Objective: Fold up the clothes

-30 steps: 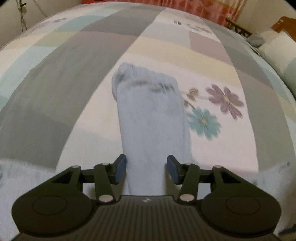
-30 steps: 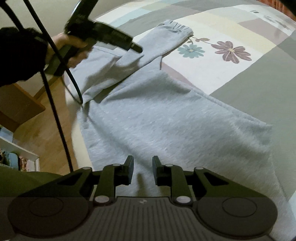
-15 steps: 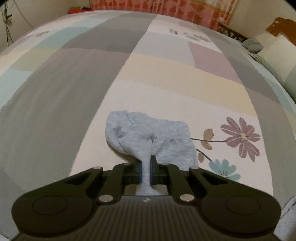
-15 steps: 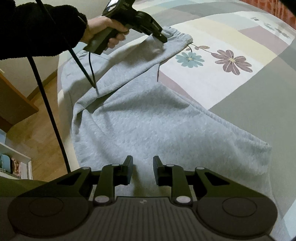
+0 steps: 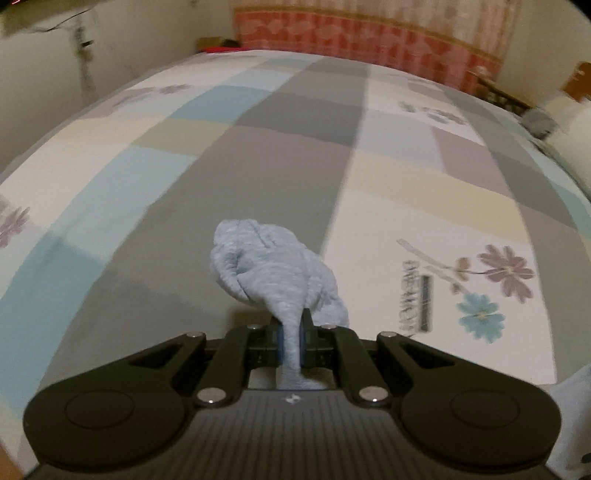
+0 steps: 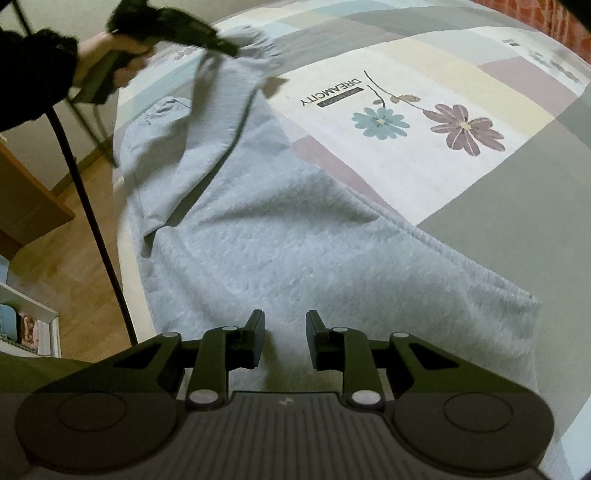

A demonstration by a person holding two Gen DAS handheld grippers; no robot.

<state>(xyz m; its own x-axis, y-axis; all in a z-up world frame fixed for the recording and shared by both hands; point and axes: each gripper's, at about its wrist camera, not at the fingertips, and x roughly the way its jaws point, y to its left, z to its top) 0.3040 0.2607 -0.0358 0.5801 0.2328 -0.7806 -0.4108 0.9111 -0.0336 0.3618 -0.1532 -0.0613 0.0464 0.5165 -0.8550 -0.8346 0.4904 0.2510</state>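
Observation:
A light grey sweatshirt (image 6: 295, 258) lies on the patchwork bedspread (image 6: 517, 192). My left gripper (image 5: 293, 341) is shut on its sleeve cuff (image 5: 273, 269), which bunches up above the jaws, lifted off the bed. In the right wrist view the left gripper (image 6: 177, 29) holds the sleeve (image 6: 218, 122) raised at the far left, blurred. My right gripper (image 6: 285, 341) is open, low over the sweatshirt's near part, nothing between its fingers.
The bed edge runs along the left in the right wrist view, with wooden floor (image 6: 85, 266), a black cable (image 6: 88, 206) and a wooden cabinet (image 6: 22, 206) beyond. Pillows (image 5: 569, 122) and a curtain (image 5: 369, 40) are at the far side.
My left gripper closed on the sleeve cuff, lifted it and carried it leftward across the bed. The right gripper has stayed open over the sweatshirt's body.

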